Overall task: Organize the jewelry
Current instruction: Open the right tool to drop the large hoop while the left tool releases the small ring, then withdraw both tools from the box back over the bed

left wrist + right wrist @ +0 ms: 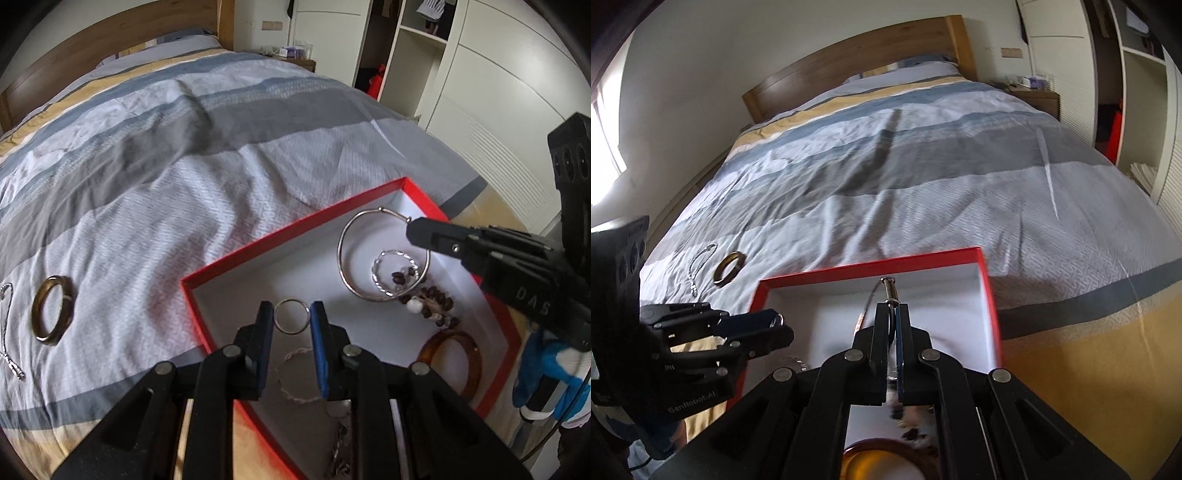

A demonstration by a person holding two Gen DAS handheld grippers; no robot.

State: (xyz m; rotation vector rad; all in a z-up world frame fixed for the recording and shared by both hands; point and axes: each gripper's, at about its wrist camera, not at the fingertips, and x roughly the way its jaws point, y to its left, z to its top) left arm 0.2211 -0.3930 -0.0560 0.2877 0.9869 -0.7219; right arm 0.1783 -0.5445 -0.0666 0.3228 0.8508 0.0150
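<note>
L gripper [291, 317]: you clamped sm silver ring [291, 316] betw pads, over red box [295, 227] near its L edge | R gripper [894, 314]: jaws together on big silver hoop [382, 254], over box far-R corner | gold bangle [52, 310] + chain [9, 332] lay on bed [184, 155], L of box

The chain [11, 334] on the bedspread was cut off by the left view's left edge. In the box [295, 229], the amber bangle [467, 360] was partly hidden behind the left gripper [291, 314], and the twisted bracelet [295, 376] was half covered by its fingers. In the right view, the amber bangle [886, 459] was cut by the bottom edge, the beads [916, 424] were blurred, and the hoop [886, 291] was mostly hidden by the right gripper [892, 314]. The shelf contents stayed too small to tell.
</note>
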